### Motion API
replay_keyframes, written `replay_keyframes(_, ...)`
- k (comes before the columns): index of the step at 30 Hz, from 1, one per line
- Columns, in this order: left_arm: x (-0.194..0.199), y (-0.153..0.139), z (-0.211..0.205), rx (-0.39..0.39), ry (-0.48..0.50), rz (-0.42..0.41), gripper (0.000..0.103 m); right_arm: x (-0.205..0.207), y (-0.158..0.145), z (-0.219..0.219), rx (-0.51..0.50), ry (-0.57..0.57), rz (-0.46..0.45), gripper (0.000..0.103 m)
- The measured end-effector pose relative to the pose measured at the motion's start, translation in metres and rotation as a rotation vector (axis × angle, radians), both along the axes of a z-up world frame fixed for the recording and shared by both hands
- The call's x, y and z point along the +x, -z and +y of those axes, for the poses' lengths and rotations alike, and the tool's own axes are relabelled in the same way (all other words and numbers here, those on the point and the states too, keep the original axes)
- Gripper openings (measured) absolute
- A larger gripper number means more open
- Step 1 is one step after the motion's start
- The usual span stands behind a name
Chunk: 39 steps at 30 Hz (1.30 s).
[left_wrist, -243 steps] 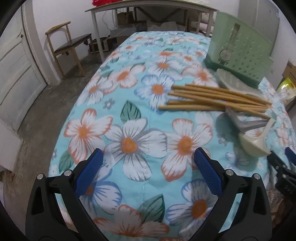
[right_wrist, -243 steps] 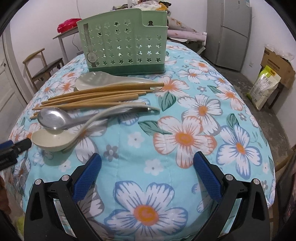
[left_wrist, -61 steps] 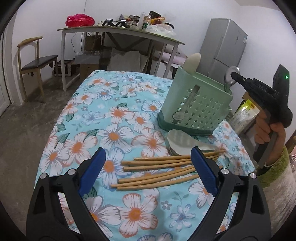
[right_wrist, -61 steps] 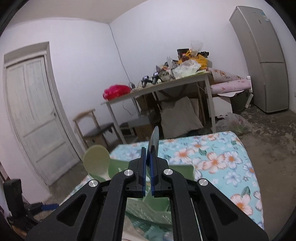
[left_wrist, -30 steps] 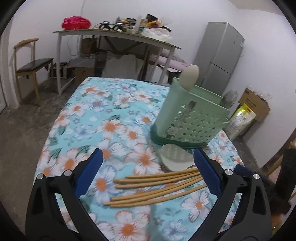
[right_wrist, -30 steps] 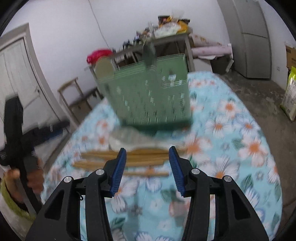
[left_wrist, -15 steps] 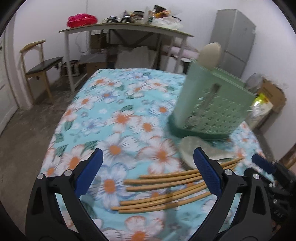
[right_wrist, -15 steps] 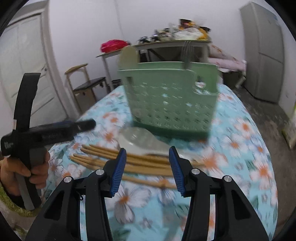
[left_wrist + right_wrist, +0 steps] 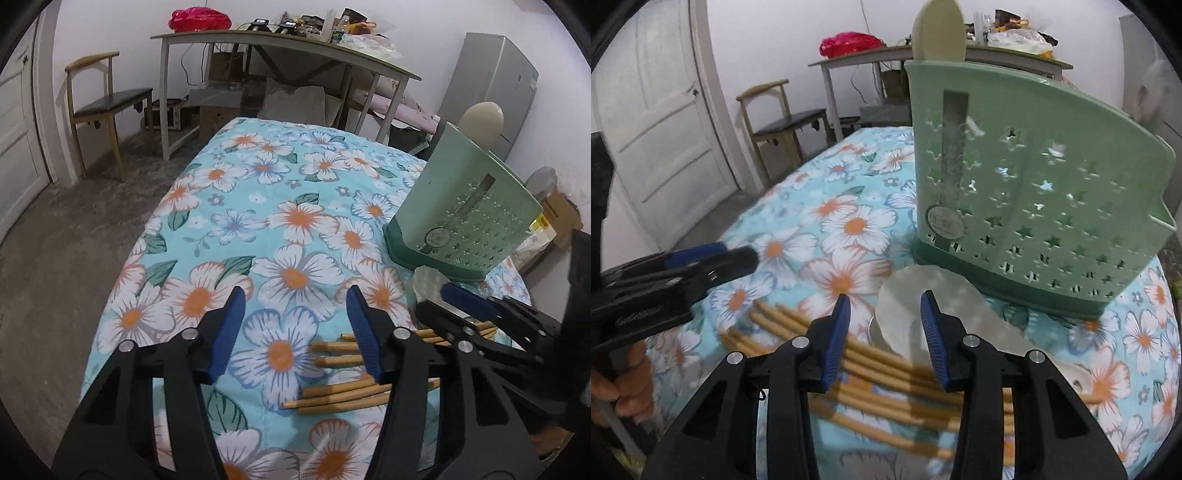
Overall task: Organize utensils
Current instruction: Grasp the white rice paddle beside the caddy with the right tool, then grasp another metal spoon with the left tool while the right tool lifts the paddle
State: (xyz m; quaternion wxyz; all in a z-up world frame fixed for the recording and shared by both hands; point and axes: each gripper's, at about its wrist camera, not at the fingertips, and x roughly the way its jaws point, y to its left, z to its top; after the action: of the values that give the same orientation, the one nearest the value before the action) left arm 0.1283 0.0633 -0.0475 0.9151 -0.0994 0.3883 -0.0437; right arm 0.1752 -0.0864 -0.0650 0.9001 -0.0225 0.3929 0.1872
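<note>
A green perforated utensil holder point(image 9: 461, 221) point(image 9: 1030, 192) stands on the floral tablecloth point(image 9: 266, 221), with a cream spoon point(image 9: 938, 29) and a metal spoon point(image 9: 541, 181) upright in it. Several wooden chopsticks point(image 9: 343, 391) point(image 9: 894, 373) lie in a bundle on the cloth. A pale rice paddle point(image 9: 923, 314) lies flat in front of the holder. My left gripper point(image 9: 293, 328) is open and empty, just left of the chopstick ends. My right gripper point(image 9: 884, 334) is open and empty, low over the paddle and chopsticks; it also shows in the left wrist view point(image 9: 461, 299).
The table's left edge point(image 9: 122, 280) drops to a concrete floor. Behind stand a wooden chair point(image 9: 103, 107), a cluttered grey desk point(image 9: 280, 48), a fridge point(image 9: 491, 85) and a white door point(image 9: 661, 122). My left gripper also shows in the right wrist view point(image 9: 713, 258).
My left gripper has narrowed its opening and come down toward the chopstick ends. My right gripper has dropped lower and closer to the paddle and chopsticks, staying open.
</note>
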Motion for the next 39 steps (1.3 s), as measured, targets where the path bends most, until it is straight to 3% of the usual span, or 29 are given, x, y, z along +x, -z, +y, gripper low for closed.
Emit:
replay_keyframes(6, 0.0, 0.007, 0.006, -0.042, -0.017, 0.015, 0.049, 0.016, 0.011, 0.02, -0.079, 0.055, 0.028, 0.039)
replay_keyframes(10, -0.002, 0.007, 0.01, -0.06, -0.028, 0.01, 0.048, 0.02, 0.012, 0.021, -0.091, 0.098, 0.035, 0.017)
replay_keyframes(13, -0.004, 0.006, 0.011, -0.062, -0.031, 0.004, 0.046, 0.015, 0.003, 0.016, -0.06, 0.116, 0.019, 0.009)
replay_keyframes(21, -0.01, -0.002, 0.004, -0.058, -0.015, -0.021, 0.046, -0.006, -0.031, -0.017, 0.061, 0.16, -0.028, 0.006)
replay_keyframes(26, -0.013, -0.007, 0.002, -0.056, -0.009, -0.034, 0.045, -0.032, -0.067, -0.053, 0.121, 0.223, -0.112, 0.005)
replay_keyframes(32, -0.016, -0.012, -0.002, -0.057, -0.002, -0.048, 0.045, -0.059, -0.096, -0.092, 0.058, 0.332, -0.234, 0.004)
replay_keyframes(39, -0.016, -0.016, -0.014, -0.059, 0.034, -0.053, 0.045, -0.066, -0.094, -0.128, 0.017, 0.407, -0.24, 0.004)
